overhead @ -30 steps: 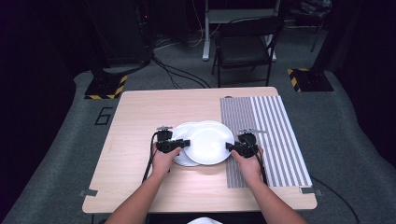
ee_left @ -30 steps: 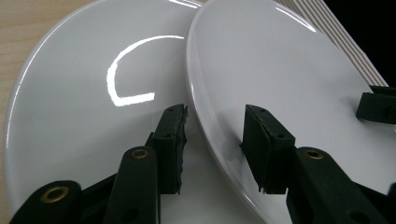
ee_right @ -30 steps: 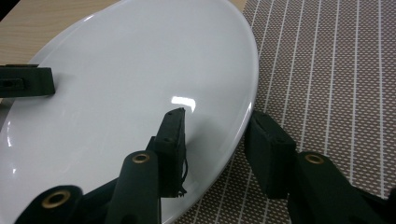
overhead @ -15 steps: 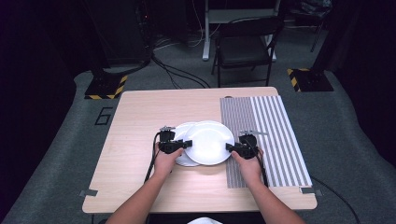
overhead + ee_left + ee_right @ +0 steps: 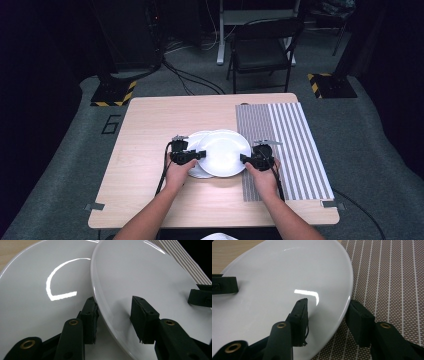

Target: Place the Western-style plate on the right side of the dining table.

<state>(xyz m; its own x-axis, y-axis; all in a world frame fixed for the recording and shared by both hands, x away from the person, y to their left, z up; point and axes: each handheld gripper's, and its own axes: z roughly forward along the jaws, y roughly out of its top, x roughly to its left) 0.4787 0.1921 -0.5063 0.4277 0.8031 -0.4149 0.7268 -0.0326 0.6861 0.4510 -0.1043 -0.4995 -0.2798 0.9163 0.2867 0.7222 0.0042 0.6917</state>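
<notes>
High view: a pale wooden tabletop (image 5: 150,130) carries a grey striped mat (image 5: 295,145) along its right part, with a dark folding chair (image 5: 262,47) standing on the floor beyond the far edge. Near the person's edge, two white plates overlap. The upper plate (image 5: 224,152) lies across the right part of the lower plate (image 5: 196,142), and its right rim reaches the edge of the mat.

The left claw (image 5: 200,155) comes in at the upper plate's left rim, and the right claw (image 5: 244,159) at its right rim, each held in one of the person's hands.

In the left gripper view, the left claw's jaws straddle the upper plate's rim, one jaw under it against the lower plate, the other above with a visible gap to the surface; they have just been opening slightly. In the right gripper view, the right claw's jaws also straddle the rim, one over the plate, the other beside the rim above the mat, not pressing; they have just been opening
</notes>
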